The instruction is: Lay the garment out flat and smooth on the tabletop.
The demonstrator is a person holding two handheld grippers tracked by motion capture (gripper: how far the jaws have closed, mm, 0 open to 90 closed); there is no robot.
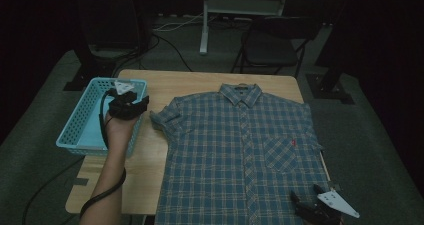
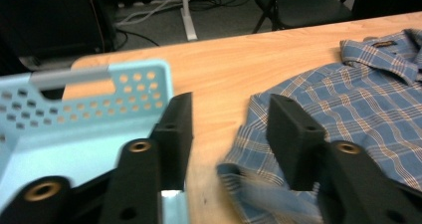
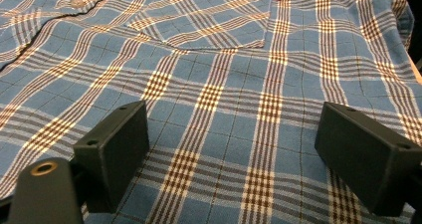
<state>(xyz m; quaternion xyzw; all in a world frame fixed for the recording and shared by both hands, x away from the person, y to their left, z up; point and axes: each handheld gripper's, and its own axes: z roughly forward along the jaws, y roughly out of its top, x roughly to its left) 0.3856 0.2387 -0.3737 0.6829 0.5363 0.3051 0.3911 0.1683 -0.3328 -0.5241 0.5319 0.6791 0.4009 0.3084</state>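
A blue plaid short-sleeved shirt point(image 1: 240, 150) lies flat and face up on the wooden table point(image 1: 145, 155), collar at the far side. My left gripper point(image 1: 131, 102) hovers over the right rim of a light blue basket point(image 1: 85, 120), just left of the shirt's sleeve. In the left gripper view its jaws point(image 2: 229, 129) stand apart with nothing between them, basket point(image 2: 74, 109) to the left and shirt point(image 2: 348, 109) to the right. My right gripper point(image 1: 307, 197) hangs over the shirt's lower right hem. Its jaws point(image 3: 234, 149) are wide open just above the plaid cloth point(image 3: 214, 59).
The basket with perforated walls sits at the table's left edge and looks empty. A dark folding chair point(image 1: 272, 45) and a white stand leg point(image 1: 205, 25) are on the floor beyond the table. Cables run across the floor behind.
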